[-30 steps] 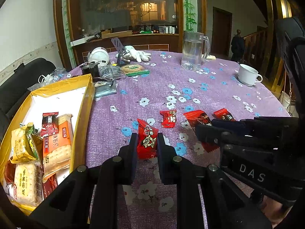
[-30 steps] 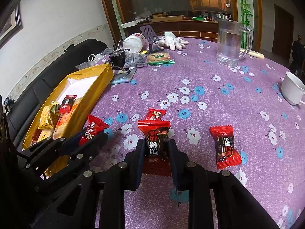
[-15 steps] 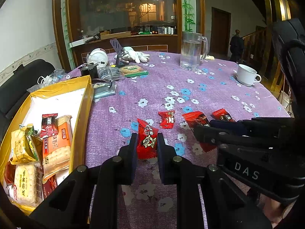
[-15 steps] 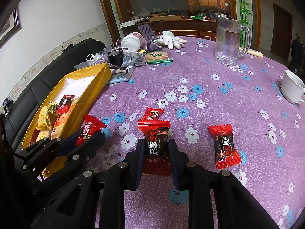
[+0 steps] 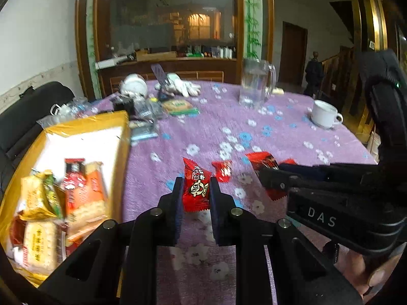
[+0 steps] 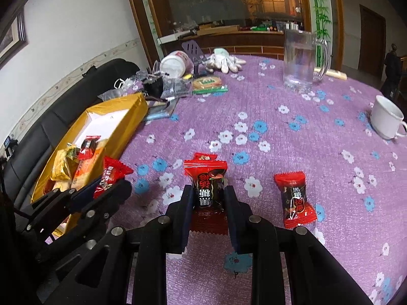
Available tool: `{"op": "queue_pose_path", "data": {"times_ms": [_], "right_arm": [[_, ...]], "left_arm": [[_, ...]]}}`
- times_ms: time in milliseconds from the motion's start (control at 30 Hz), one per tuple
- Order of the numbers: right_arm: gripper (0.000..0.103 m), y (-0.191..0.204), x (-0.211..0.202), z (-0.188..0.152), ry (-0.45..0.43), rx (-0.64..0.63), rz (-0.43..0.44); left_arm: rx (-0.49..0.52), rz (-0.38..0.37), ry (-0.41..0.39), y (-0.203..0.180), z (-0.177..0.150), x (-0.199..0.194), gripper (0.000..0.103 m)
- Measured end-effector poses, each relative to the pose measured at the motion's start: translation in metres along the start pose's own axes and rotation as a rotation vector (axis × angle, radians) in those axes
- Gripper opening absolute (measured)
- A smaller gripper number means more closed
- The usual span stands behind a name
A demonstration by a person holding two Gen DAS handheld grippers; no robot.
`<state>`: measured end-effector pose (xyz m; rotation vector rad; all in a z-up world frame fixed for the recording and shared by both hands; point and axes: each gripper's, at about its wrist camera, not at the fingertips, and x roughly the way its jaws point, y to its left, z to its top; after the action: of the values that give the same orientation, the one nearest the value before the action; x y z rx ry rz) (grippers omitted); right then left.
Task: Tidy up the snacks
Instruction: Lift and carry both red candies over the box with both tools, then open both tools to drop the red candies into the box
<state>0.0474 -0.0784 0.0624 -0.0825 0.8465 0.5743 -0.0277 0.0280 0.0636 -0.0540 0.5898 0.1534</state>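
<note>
Our left gripper (image 5: 195,189) is clamped on a red cartoon-face candy (image 5: 196,185) beside the yellow box (image 5: 126,137). Our right gripper (image 6: 207,195) pinches a red-and-black candy (image 6: 207,183) above the purple tabletop (image 6: 292,152).

You have four red candy packets outside the box: one clamped in your left gripper (image 5: 196,190), one clamped in your right gripper (image 6: 208,198), one small packet (image 6: 204,157) lying just behind that, and one (image 6: 295,199) lying to its right on the cloth. The single yellow box (image 6: 132,113) holds several wrapped snacks, too overlapped to count exactly. Further back you have one glass pitcher (image 6: 301,59), one white cup (image 6: 386,120) and one pair of white gloves (image 6: 225,59).
</note>
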Motion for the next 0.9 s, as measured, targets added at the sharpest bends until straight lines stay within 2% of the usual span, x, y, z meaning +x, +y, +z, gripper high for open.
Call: {"op": "queue_pose_path", "data": {"times_ms": [233,400,600,700,900], "right_arm": [[0.025,0.021,-0.014,0.005,-0.018,-0.016,0.033],[0.025,0.061,-0.019,0.003,-0.002,-0.060,0.111],[0.025,0.126,-0.016,-0.006,0.042,-0.151,0.218],[0.025,0.155,-0.014,-0.011,0.050,-0.208,0.243],[0.025,0.197,0.013,-0.022,0.087,-0.268,0.247]], "left_arm": [[-0.088,0.023,-0.064,0.046,0.015,-0.032,0.016],[-0.157,0.081,-0.084,0.091,0.014,-0.046,0.016],[-0.246,0.145,-0.031,0.152,-0.008,-0.046,0.016],[-0.283,0.158,-0.002,0.170,-0.021,-0.041,0.016],[-0.337,0.126,0.063,0.185,-0.038,-0.025,0.016]]}}
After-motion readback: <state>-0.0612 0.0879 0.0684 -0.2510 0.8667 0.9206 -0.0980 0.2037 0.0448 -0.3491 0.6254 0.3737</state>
